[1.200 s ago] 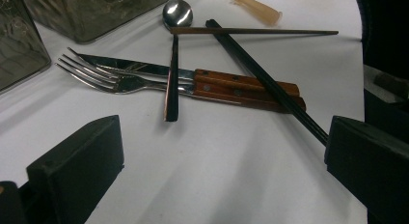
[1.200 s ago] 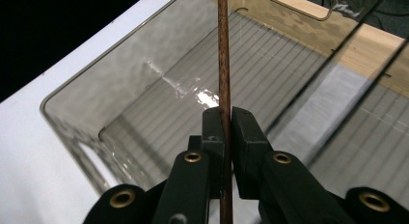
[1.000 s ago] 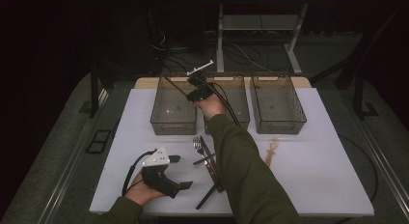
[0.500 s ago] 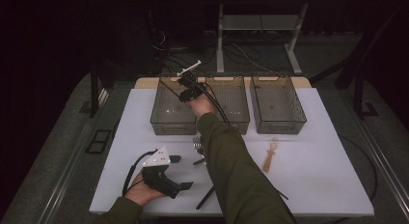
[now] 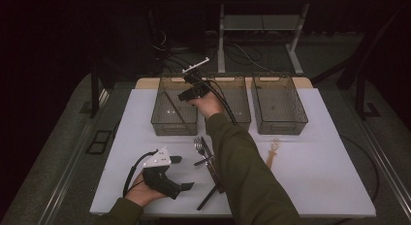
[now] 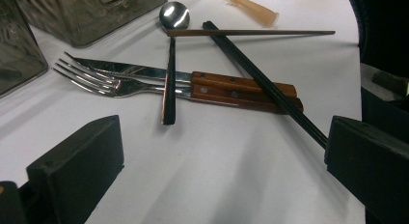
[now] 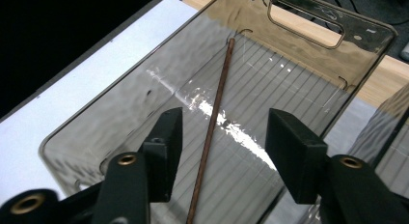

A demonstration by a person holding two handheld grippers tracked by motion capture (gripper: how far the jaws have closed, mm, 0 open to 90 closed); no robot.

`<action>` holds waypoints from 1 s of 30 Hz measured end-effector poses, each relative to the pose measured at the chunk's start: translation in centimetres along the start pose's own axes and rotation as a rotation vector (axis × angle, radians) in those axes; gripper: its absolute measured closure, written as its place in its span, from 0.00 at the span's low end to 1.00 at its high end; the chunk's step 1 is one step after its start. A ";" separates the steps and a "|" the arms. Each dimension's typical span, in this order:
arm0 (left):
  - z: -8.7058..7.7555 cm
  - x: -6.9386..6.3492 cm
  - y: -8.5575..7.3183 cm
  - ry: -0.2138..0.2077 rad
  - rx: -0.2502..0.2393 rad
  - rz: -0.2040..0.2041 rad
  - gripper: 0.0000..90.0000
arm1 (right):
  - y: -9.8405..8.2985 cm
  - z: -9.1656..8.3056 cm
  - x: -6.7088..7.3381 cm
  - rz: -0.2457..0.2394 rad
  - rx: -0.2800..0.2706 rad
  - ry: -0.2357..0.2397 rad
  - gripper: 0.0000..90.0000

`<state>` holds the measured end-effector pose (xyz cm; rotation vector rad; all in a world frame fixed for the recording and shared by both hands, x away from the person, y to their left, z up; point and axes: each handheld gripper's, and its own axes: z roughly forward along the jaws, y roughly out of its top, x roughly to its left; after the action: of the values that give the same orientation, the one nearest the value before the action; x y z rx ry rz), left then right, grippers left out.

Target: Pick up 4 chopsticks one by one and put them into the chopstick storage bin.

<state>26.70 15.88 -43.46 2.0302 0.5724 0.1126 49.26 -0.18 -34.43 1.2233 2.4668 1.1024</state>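
Note:
My right gripper (image 5: 186, 95) hangs over the left clear bin (image 5: 160, 120). Its jaws have just been opening and stand apart (image 7: 226, 132). A brown chopstick (image 7: 212, 127) lies loose on the bin floor below them, touching neither pad. My left gripper (image 5: 182, 172) rests open on the white table near the front left (image 6: 226, 147), with nothing between its jaws. Ahead of it lies a pile: a fork (image 6: 96, 81), a wooden-handled knife (image 6: 241, 84), a spoon (image 6: 174, 15), a black chopstick (image 6: 265, 86) and a second brown chopstick (image 6: 251, 33).
A middle bin (image 5: 237, 119) and a right bin (image 5: 278, 123) stand in a row beside the left one. A pale-handled utensil (image 5: 272, 154) lies on the table right of my right forearm. Dark floor and a cable surround the table.
The right gripper's jaws have opened. The brown chopstick they held over the left bin now lies on its floor. The left gripper has not moved.

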 end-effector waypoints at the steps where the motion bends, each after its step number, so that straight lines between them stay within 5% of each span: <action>1: 0.0 0.0 0.0 0.000 0.000 -0.001 0.00 | -0.2 -0.3 -0.1 -0.015 0.003 0.010 0.49; 13: -0.1 0.1 0.0 -0.004 -0.007 -0.010 0.00 | -3.1 -4.0 -0.6 -0.068 -0.010 0.055 0.38; 30: 0.0 0.2 -0.1 0.021 -0.003 -0.001 0.00 | -8.9 -9.1 -3.2 -0.090 -0.087 0.119 0.35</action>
<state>26.83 16.03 -43.56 2.0284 0.5857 0.1340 41.77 -10.98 -34.60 1.0406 2.5023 1.2775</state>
